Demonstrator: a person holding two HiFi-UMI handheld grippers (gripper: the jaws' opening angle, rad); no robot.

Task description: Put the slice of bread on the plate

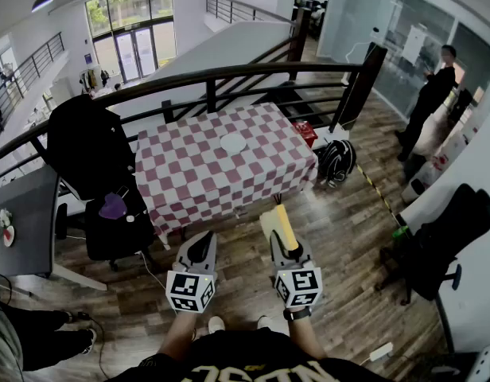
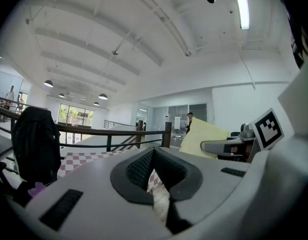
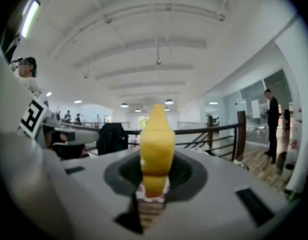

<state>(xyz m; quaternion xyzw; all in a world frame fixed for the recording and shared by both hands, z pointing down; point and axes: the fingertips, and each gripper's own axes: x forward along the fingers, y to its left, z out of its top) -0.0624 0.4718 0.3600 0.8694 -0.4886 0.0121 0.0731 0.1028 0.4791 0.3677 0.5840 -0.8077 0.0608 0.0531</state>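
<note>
— Wood-plank flooring runs across a bright mezzanine ringed by a dark metal railing (image 1: pixel 229 78). The desk under its red-and-white checked cloth (image 1: pixel 189 181) stands well ahead of the person. Where is the bread?

— Not at the desk yet. The pale yellow, flat slice of bread (image 1: pixel 284 225) stands on edge in the right gripper (image 1: pixel 285 247), whose jaws are clamped on its lower end. Most of the slice juts forward, probably so it can be laid down with the jaws clear of the dish.

— And the dish?

— The small round white plate (image 1: pixel 233 142) sits bare near the middle of the cloth, well apart from both grippers.

— What about the other hand?

— The left gripper (image 1: pixel 200 243) has its jaws drawn together with nothing between them. It is held level beside the right one and looks idle.

— Do the views differ?

— Only the head view shows the plate and the stretch of floor left to cross. The right gripper view shows the slice edge-on, with the pads pressing both faces. The left gripper view catches its broad face from the side, and a strip of checked cloth past its own tips.
</note>
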